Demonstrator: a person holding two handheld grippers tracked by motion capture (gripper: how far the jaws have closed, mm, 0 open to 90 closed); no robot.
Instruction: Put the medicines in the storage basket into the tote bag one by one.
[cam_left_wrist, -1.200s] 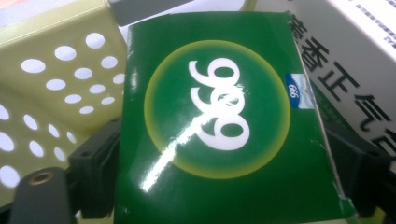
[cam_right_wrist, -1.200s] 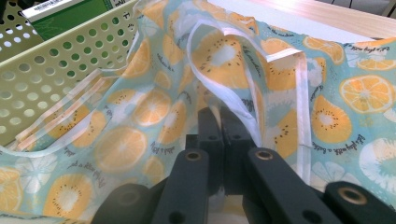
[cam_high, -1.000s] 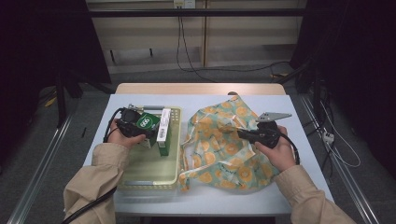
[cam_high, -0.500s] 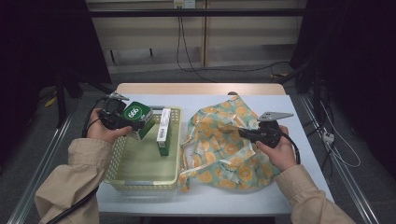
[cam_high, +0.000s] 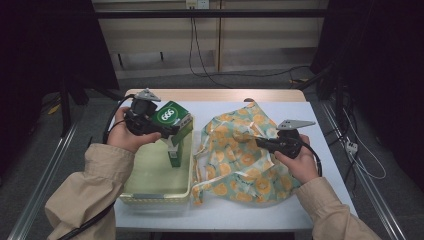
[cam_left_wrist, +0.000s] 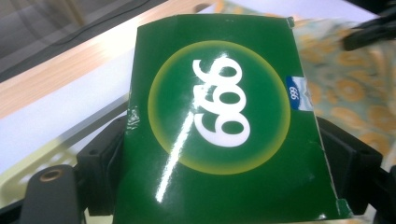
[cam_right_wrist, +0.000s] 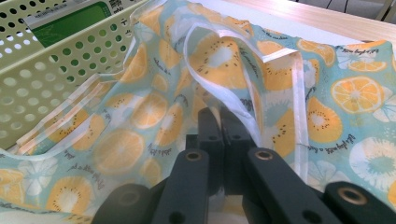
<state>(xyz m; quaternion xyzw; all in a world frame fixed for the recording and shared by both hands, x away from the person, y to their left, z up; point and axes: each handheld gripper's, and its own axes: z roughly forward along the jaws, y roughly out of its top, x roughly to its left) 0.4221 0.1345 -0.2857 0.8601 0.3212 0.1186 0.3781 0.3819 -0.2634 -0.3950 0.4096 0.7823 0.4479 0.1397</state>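
High view | glossy green cardboard box printed "666" (cam_high: 171, 118) is clamped in left gripper (cam_high: 167, 131) above pale perforated plastic basket (cam_high: 155, 192) | orange-print fabric bag (cam_high: 239, 150), at box's three o'clock, is pinched shut-jawed by right gripper (cam_high: 260, 142).

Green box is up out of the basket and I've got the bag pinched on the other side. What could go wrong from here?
1. The left hand-held gripper grips the green box by its glossy sides, so it may slip or crush.
2. The right hand-held gripper pinches one fold of the fruit-print bag; its mouth looks barely open, so the box may snag.
3. A second box stands upright in the basket just below and could get knocked.
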